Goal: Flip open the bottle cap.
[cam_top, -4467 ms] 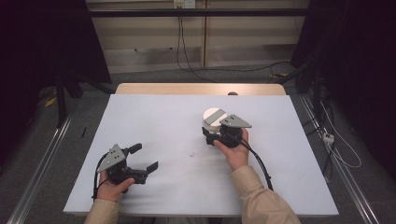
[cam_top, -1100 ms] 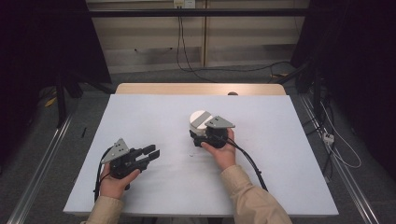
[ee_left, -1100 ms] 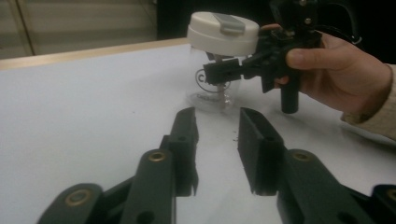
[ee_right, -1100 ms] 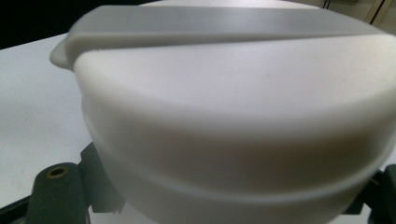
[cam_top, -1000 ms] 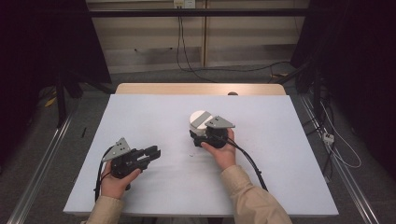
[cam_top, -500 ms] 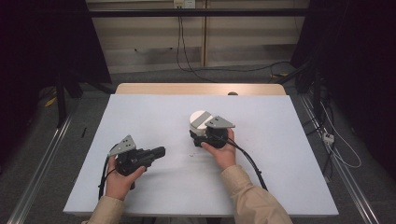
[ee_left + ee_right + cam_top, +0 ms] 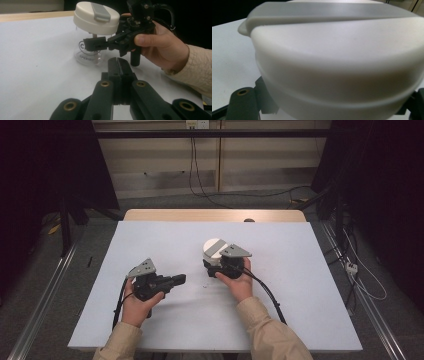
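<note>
One clear glass jar under a smooth, round cream lid with a flat grey tab, upright mid-table. Clamped around its neck, the right gripper. Just closing, black jaws pressed together on nothing, the left gripper, near the jar.

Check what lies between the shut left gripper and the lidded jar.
Nothing but bare table. In the high view the left gripper stands apart from the jar; the right gripper clamps it.
</note>
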Demonstrator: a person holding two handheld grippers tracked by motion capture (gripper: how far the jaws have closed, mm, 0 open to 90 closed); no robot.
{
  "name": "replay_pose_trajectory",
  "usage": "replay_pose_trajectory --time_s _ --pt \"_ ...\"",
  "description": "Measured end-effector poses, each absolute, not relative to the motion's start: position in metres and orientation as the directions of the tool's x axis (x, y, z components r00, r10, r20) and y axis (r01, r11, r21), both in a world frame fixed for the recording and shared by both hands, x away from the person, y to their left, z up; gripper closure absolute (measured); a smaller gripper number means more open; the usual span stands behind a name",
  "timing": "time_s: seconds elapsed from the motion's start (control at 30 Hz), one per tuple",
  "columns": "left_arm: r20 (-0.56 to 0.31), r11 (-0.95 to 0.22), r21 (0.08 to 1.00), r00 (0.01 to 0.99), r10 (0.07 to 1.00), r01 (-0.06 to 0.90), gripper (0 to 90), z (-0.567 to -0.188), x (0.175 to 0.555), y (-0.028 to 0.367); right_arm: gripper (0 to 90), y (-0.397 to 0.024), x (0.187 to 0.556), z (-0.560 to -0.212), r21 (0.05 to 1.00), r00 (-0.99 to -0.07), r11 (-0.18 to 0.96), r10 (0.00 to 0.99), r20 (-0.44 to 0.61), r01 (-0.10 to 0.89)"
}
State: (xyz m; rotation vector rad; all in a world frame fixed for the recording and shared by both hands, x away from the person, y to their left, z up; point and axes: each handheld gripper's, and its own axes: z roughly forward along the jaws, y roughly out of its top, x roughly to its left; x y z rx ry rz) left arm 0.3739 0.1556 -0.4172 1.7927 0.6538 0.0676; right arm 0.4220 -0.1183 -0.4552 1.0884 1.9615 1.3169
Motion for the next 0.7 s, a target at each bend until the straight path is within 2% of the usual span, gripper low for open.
replay_pose_trajectory --time_s 0.33,0.7 --pt "-0.313 -0.174 0.888 0.837 0.449 0.426 90.0 -0.414 0.383 0.140 18.7 -0.118 0.422 -0.456 0.925 -0.534 0.198 0.845 0.007 0.325" --pt "-0.295 -0.208 0.881 0.838 0.459 0.424 90.0 -0.410 0.390 0.122 18.7 -0.118 0.422 -0.456 0.925 -0.534 0.198 0.845 0.006 0.324"
